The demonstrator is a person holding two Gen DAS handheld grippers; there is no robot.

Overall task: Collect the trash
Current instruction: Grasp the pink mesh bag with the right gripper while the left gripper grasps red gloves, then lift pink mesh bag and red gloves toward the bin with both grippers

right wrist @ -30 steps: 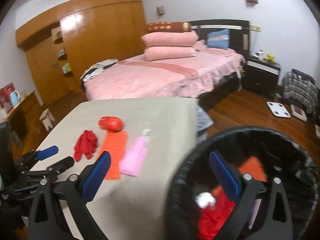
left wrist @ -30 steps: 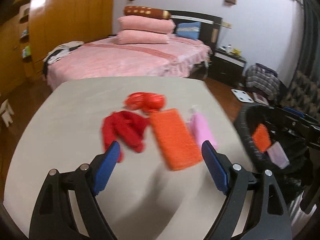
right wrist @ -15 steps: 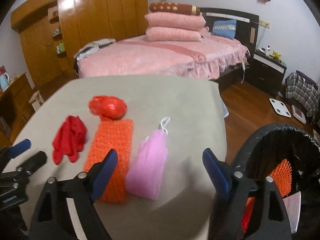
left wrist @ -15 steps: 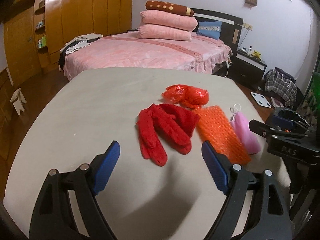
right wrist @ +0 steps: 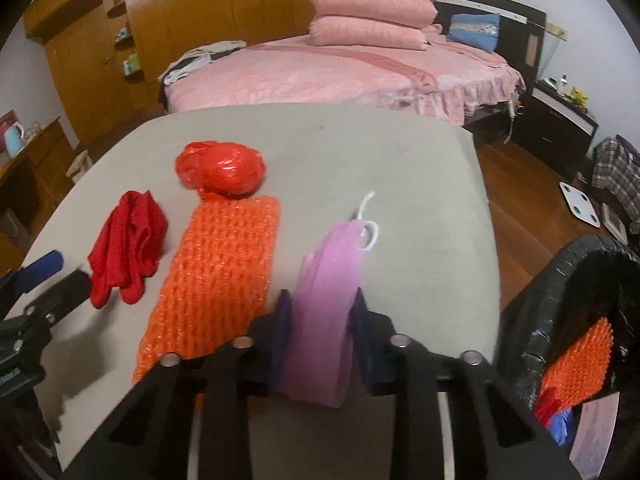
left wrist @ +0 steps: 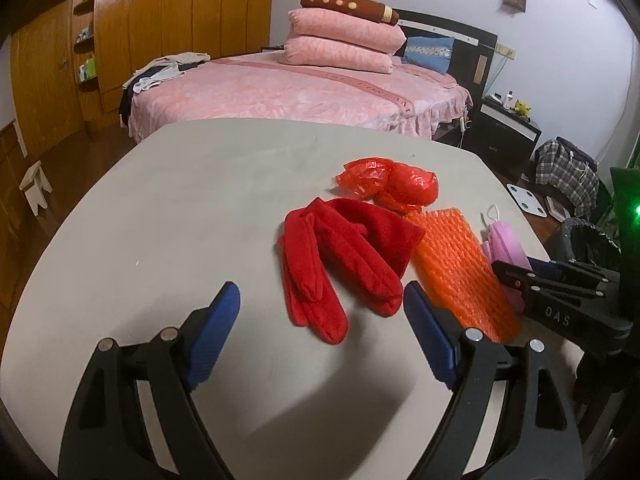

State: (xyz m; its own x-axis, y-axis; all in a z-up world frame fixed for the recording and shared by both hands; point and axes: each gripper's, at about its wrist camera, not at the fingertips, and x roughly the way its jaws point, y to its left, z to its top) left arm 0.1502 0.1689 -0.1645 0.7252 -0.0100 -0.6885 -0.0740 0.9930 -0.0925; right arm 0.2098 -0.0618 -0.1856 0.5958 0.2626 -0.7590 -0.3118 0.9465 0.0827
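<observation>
Table (left wrist: 168, 208): "DAS" on right gripper (right wrist: 320, 332), jaws pinching pink pouch (right wrist: 324, 304).

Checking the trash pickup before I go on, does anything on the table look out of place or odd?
The red gloves stand out: they look like wearable clothing, not trash, lying beside the orange mesh and the crumpled red bag. The right gripper has its jaws shut on the pink pouch.

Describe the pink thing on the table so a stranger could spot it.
On the grey table, a row of trash lies near the front edge. The pink mesh pouch is rightmost, beside the orange netting, the only pink piece, with a white cord loop, pinched in the right gripper.
</observation>
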